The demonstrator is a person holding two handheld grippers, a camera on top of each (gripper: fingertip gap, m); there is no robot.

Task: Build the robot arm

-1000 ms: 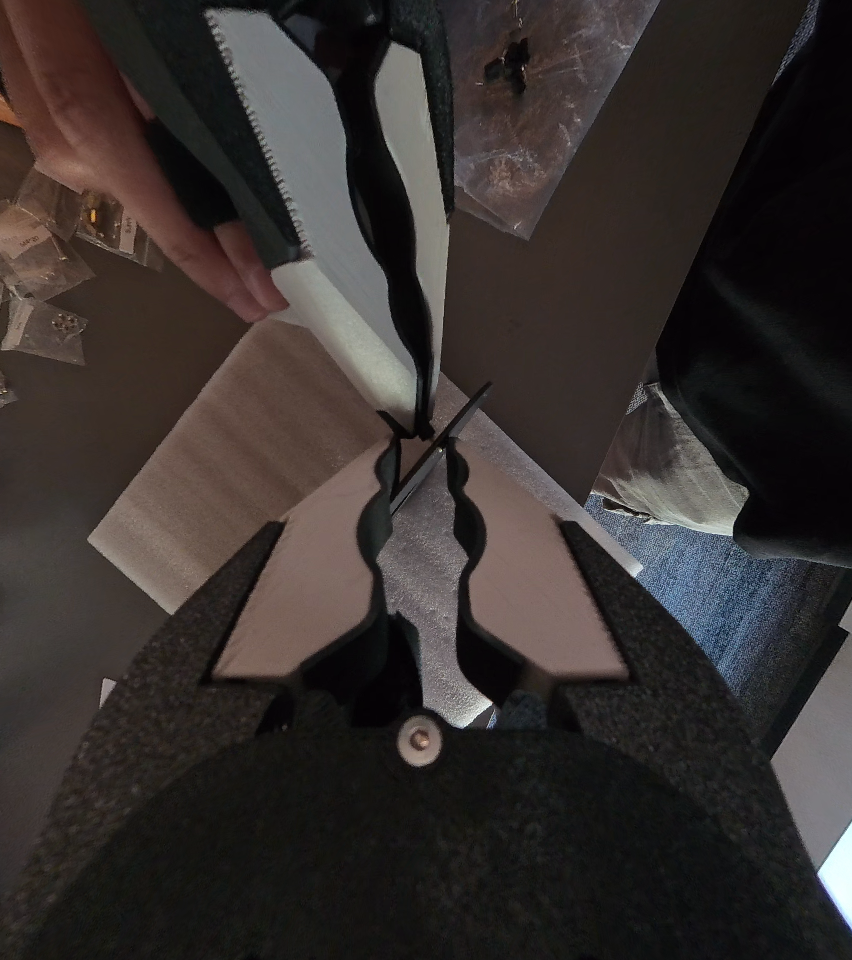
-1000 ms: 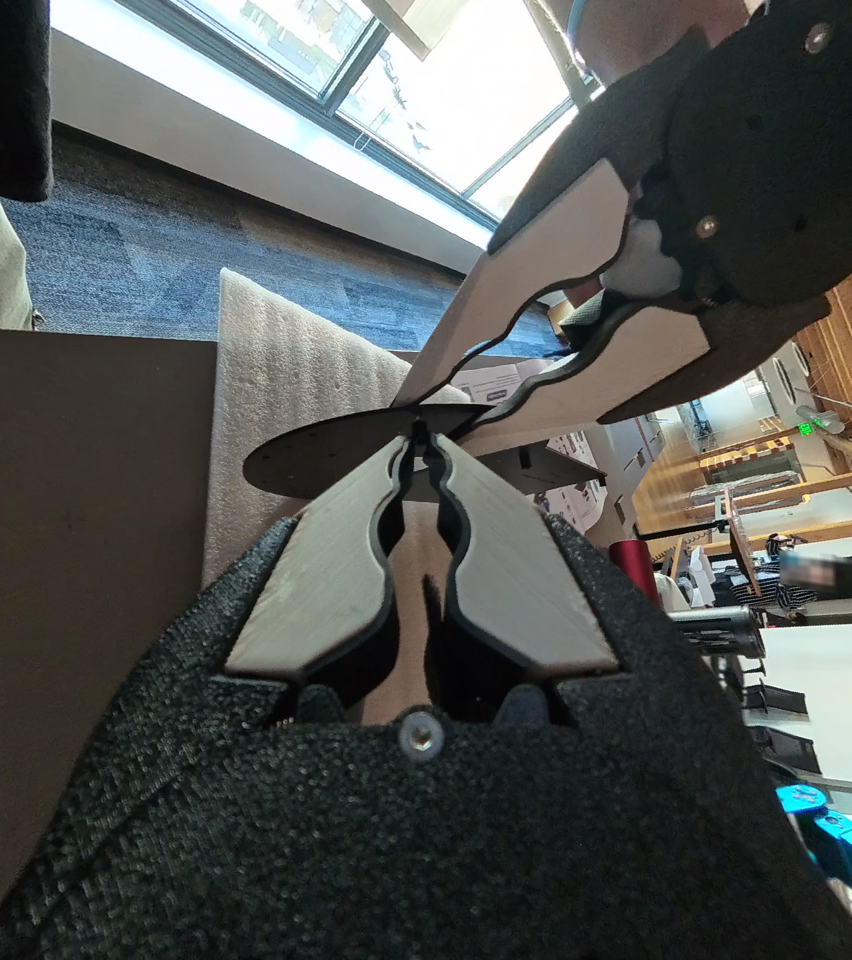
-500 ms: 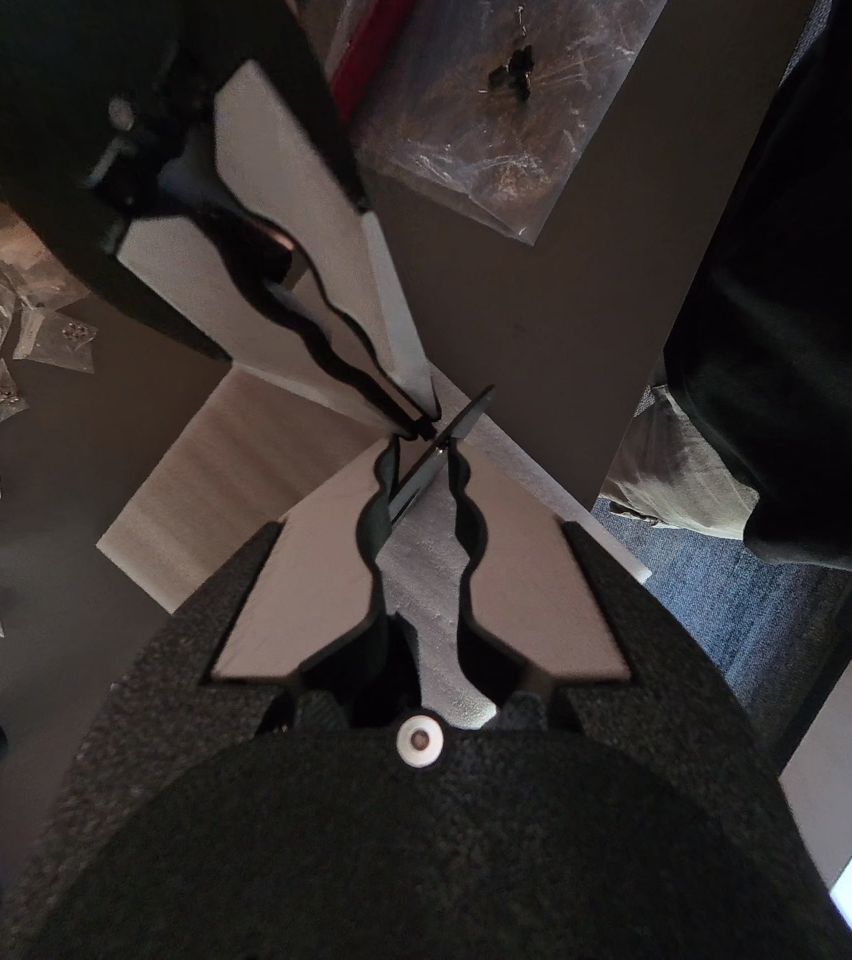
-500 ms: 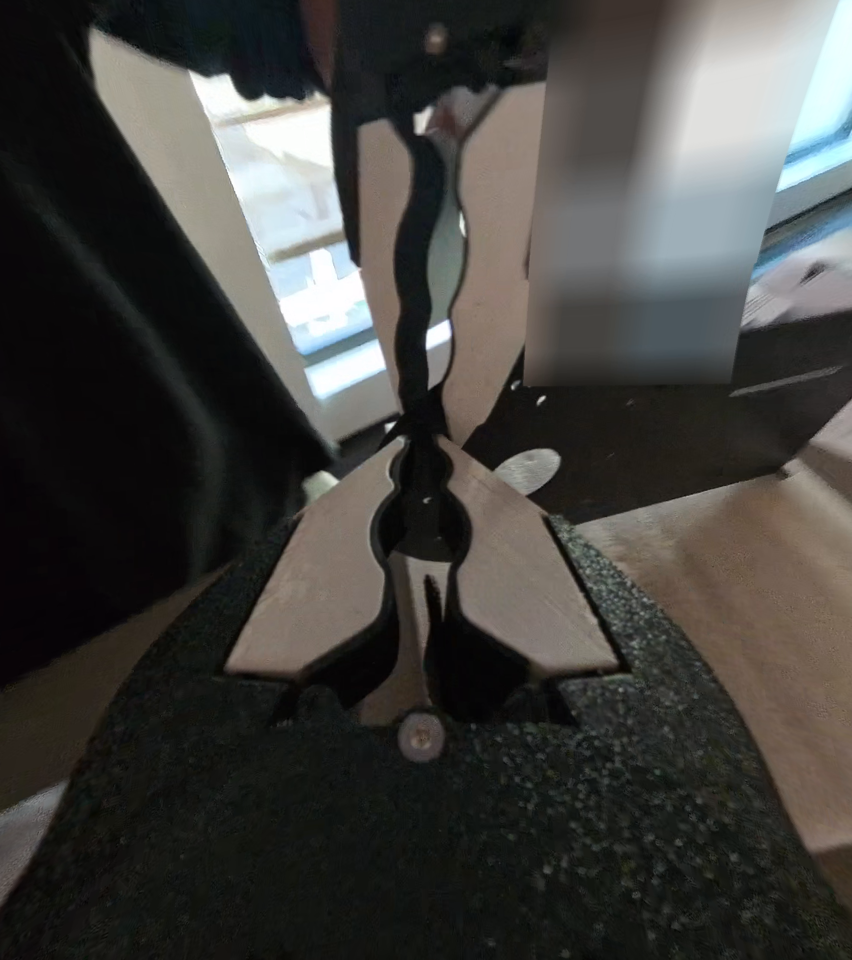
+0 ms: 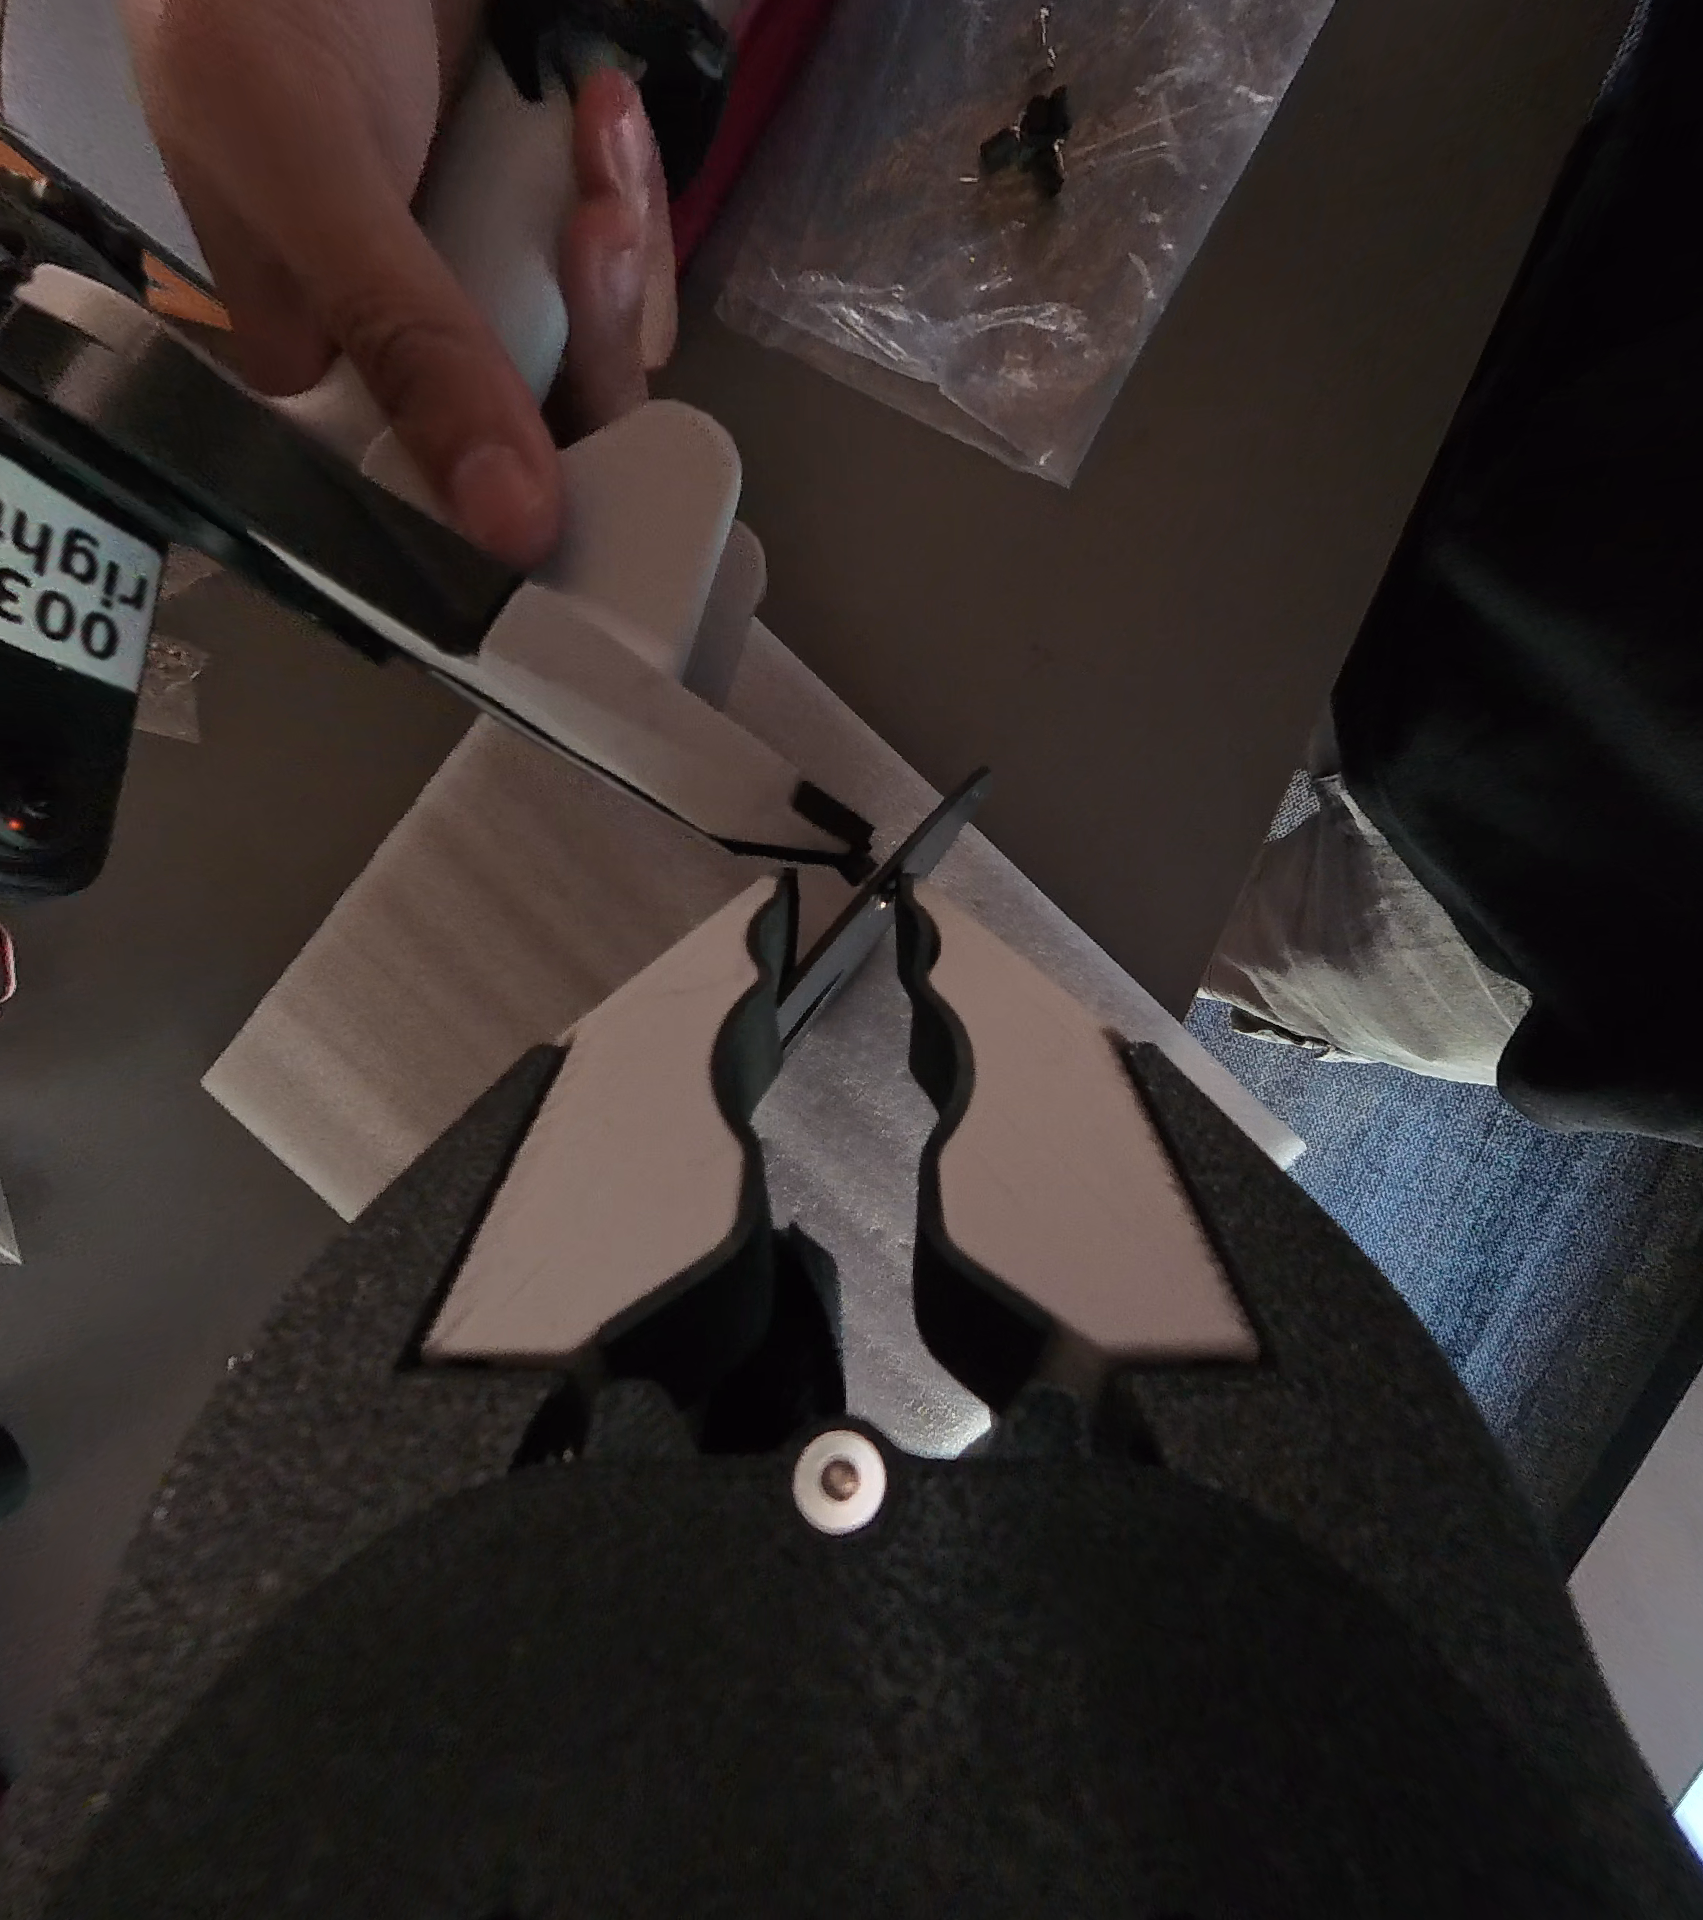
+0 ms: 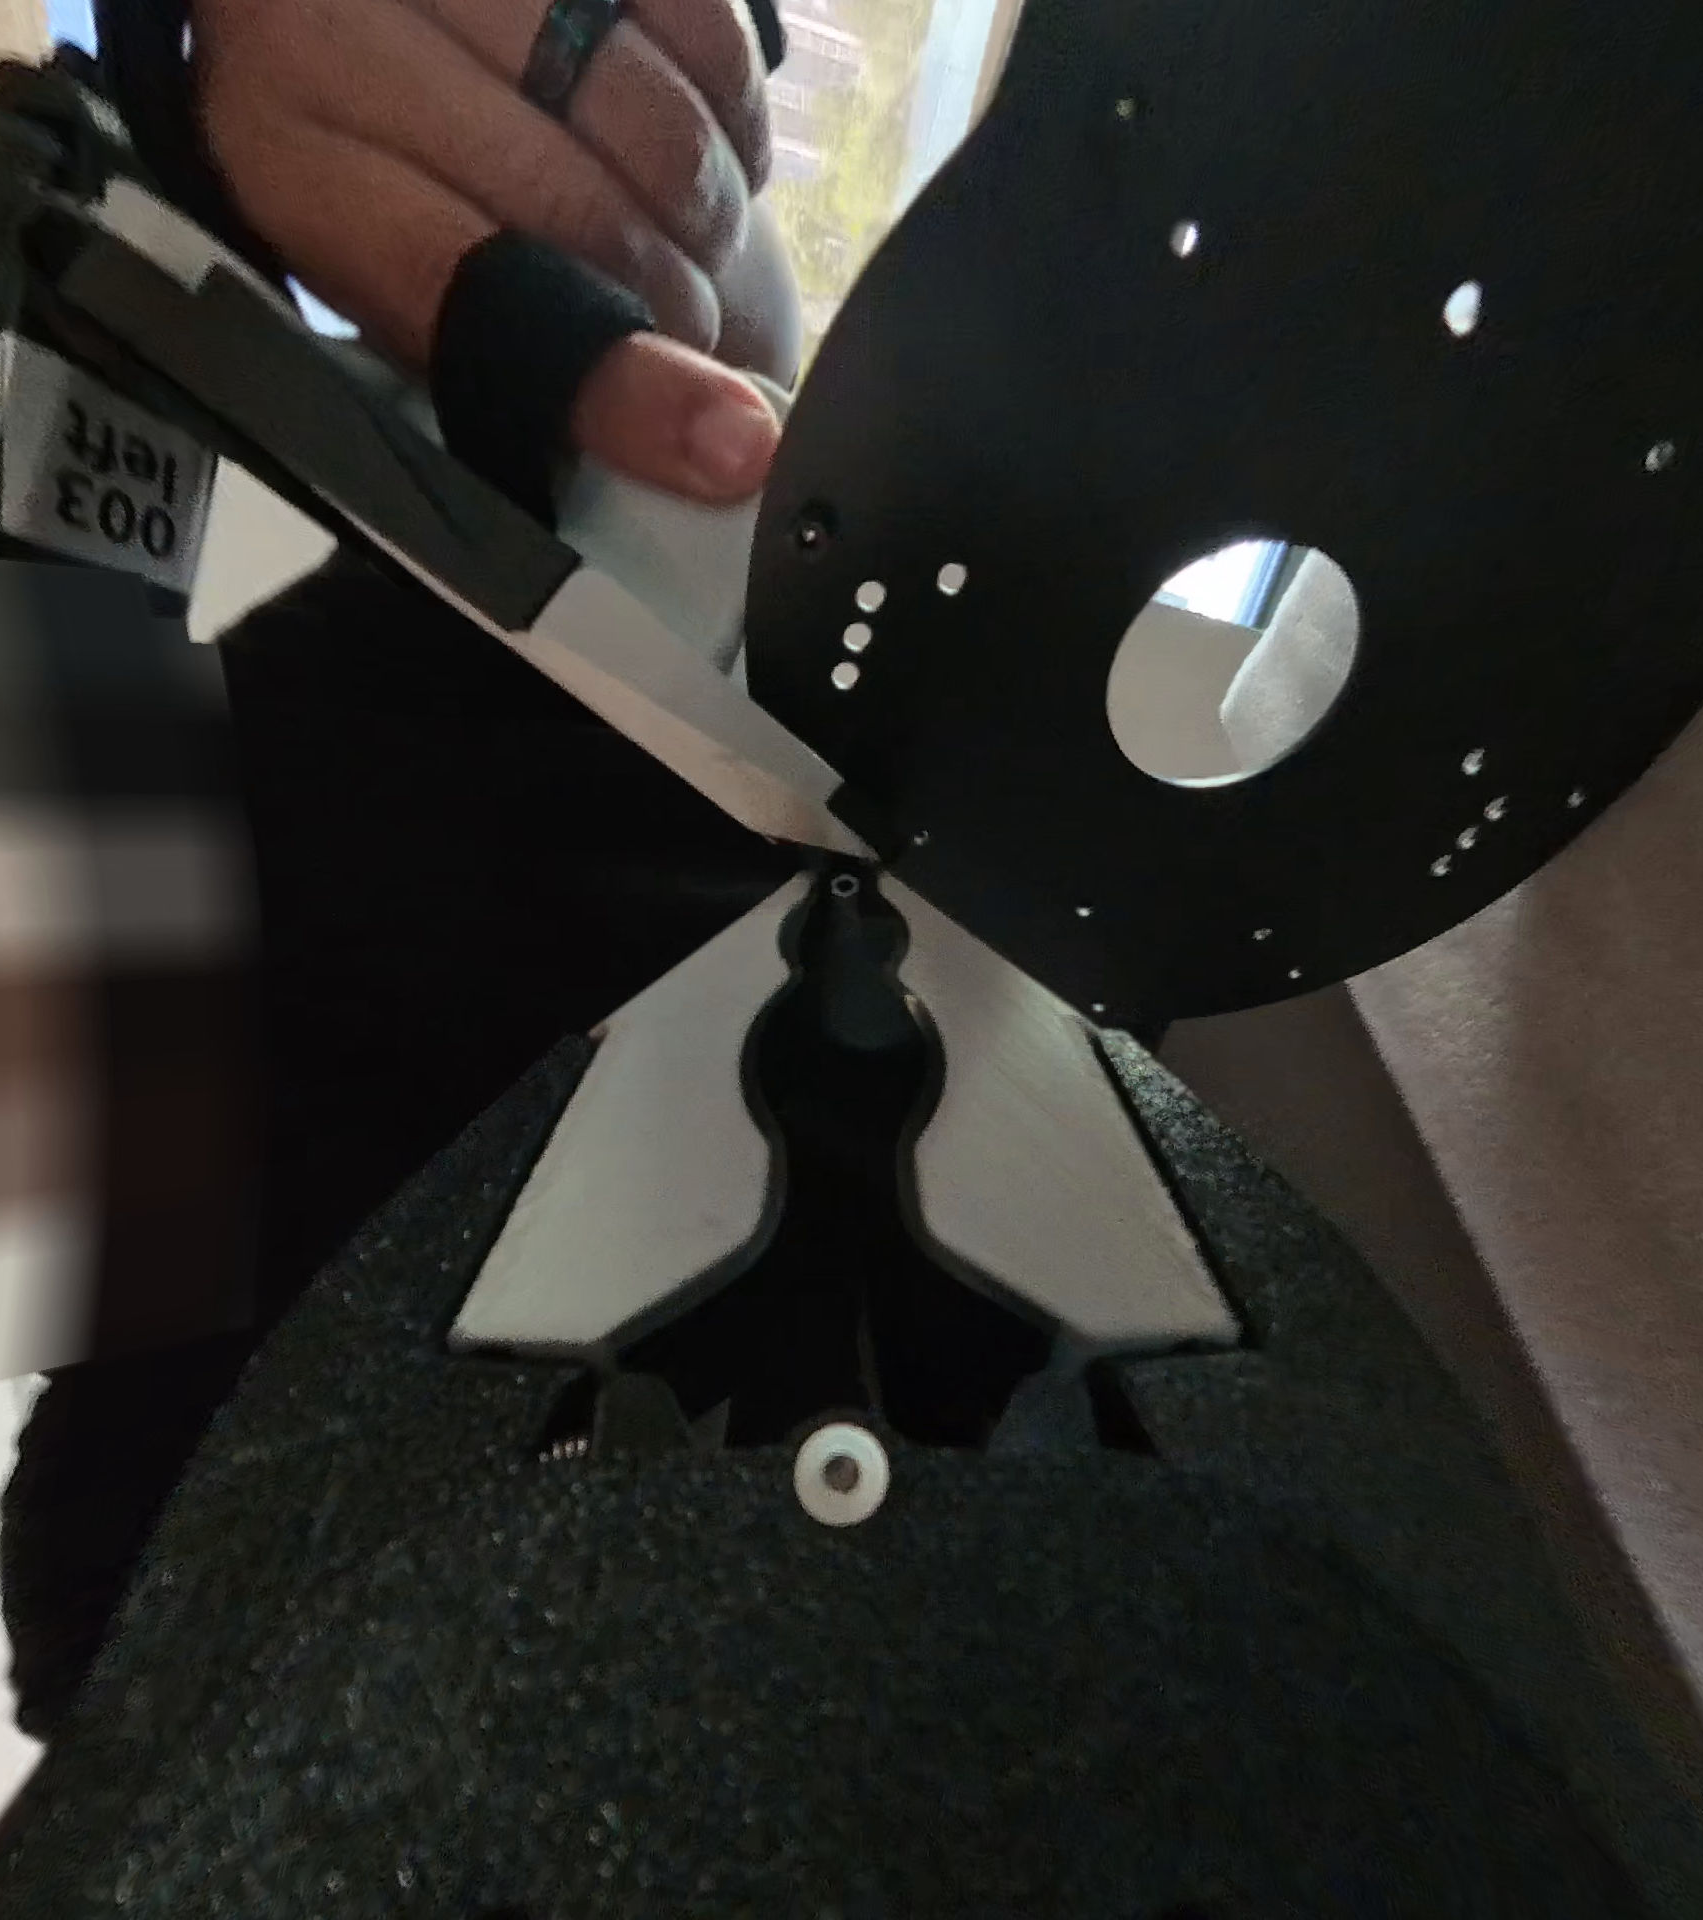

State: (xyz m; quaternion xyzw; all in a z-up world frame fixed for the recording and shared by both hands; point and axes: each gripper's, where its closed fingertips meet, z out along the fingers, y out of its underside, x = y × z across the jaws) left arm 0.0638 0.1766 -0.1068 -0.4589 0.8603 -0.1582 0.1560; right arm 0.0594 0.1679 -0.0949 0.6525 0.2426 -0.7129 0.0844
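Two grippers meet tip to tip here: the left gripper (image 5: 842,899) is clamped on the edge of a thin black round plate (image 6: 1242,499) drilled with holes, held up in the air above a white foam sheet (image 5: 473,997) on the dark table (image 5: 1034,644). The right gripper (image 6: 845,891) is pinched on a small black standoff (image 6: 852,977), right at the plate's rim.

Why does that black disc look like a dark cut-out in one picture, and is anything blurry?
Right wrist view: a bright window behind the black disc backlights it into a silhouette, light showing through its holes; the hand looks slightly soft. Left wrist view: dimmer and fairly sharp, with the disc edge-on between the left hand-held gripper fingertips; wide-angle bending at the edges.
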